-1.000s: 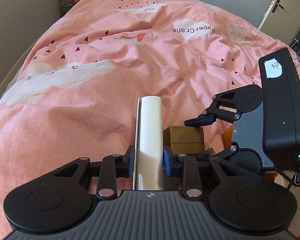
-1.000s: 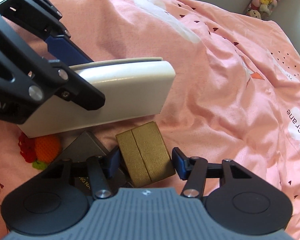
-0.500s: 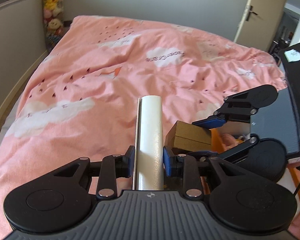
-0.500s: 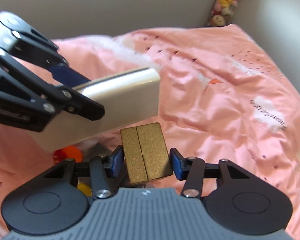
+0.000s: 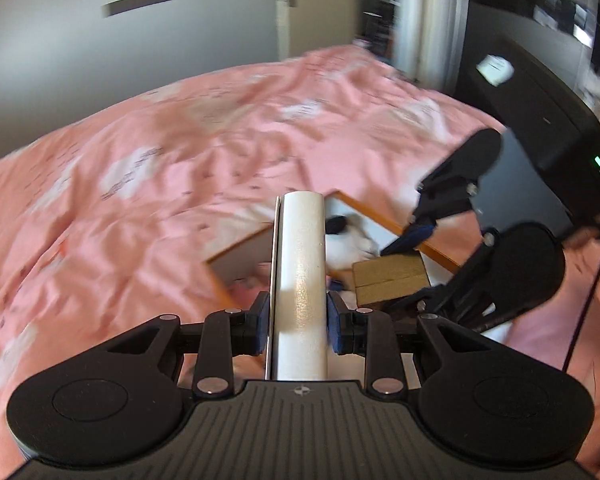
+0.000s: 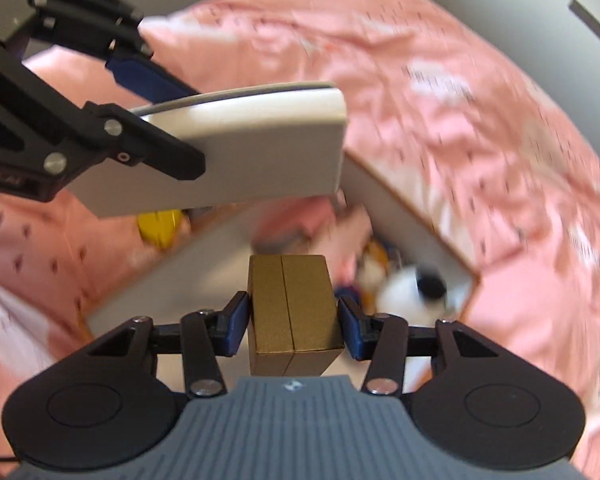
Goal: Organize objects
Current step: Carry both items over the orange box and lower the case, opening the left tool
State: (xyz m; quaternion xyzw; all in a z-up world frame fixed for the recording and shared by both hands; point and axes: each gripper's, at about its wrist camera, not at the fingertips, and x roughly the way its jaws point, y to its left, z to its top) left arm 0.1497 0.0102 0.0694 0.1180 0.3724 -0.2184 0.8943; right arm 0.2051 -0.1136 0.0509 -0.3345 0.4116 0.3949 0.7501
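Observation:
My left gripper (image 5: 299, 316) is shut on a flat white box (image 5: 302, 280), held on edge and pointing forward. From the right wrist view that white box (image 6: 268, 152) and the left gripper (image 6: 168, 120) hang at the upper left. My right gripper (image 6: 294, 318) is shut on a small gold box (image 6: 292, 304), both blue pads pressed against its sides. In the left wrist view the gold box (image 5: 392, 282) and the right gripper (image 5: 404, 268) are close by on the right. Both boxes hang over an orange-rimmed bin (image 5: 380, 220).
The bin (image 6: 400, 200) sits on a pink duvet (image 5: 140, 160) and holds soft toys, among them a white and black plush (image 6: 412, 296) and something yellow (image 6: 160, 224). A door (image 5: 296, 8) and a dark cabinet (image 5: 540, 80) stand beyond the bed.
The right gripper closed on the gold box and lifted it off the duvet. Both grippers rose and swung round with their boxes, and the bin has come into view beneath them.

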